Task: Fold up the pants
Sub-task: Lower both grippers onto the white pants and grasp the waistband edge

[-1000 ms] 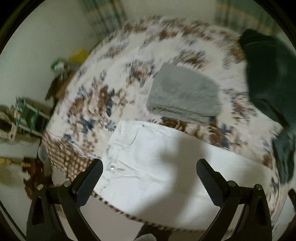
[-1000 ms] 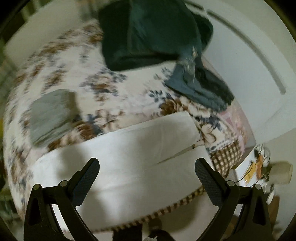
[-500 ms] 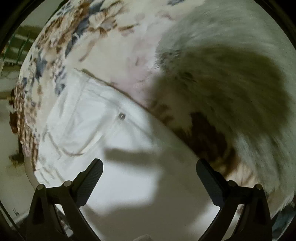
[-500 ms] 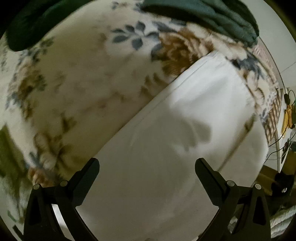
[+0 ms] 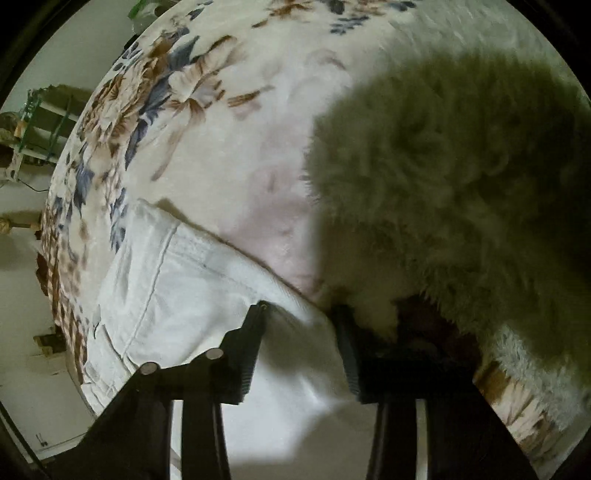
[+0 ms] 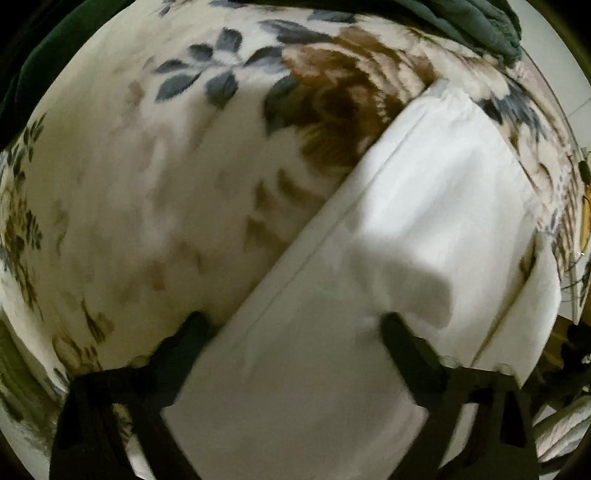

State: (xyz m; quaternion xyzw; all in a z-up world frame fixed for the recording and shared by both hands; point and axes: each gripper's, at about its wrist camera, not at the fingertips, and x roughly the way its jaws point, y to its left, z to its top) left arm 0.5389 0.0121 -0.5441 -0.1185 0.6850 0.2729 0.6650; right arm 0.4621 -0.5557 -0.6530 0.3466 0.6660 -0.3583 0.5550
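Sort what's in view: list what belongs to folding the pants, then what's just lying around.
Belongs to the job:
white cotton pants
left gripper, closing on their edge
right gripper, open

Lying about:
floral fleece blanket
grey fuzzy folded cloth
dark green garment

A fleecy blanket [image 5: 229, 122] printed with brown flowers and blue-grey leaves covers the bed, with a checked brown border at its edge on the left. A fuzzy grey-green folded cloth [image 5: 461, 192] lies on it — blurred and partly in shadow. In the right wrist view the same floral print [image 6: 332, 92] fills the left half, and dark green clothing [image 6: 476, 22] sits at the top edge. A green-framed rack [image 5: 40, 122] stands by the wall — its contents unclear.
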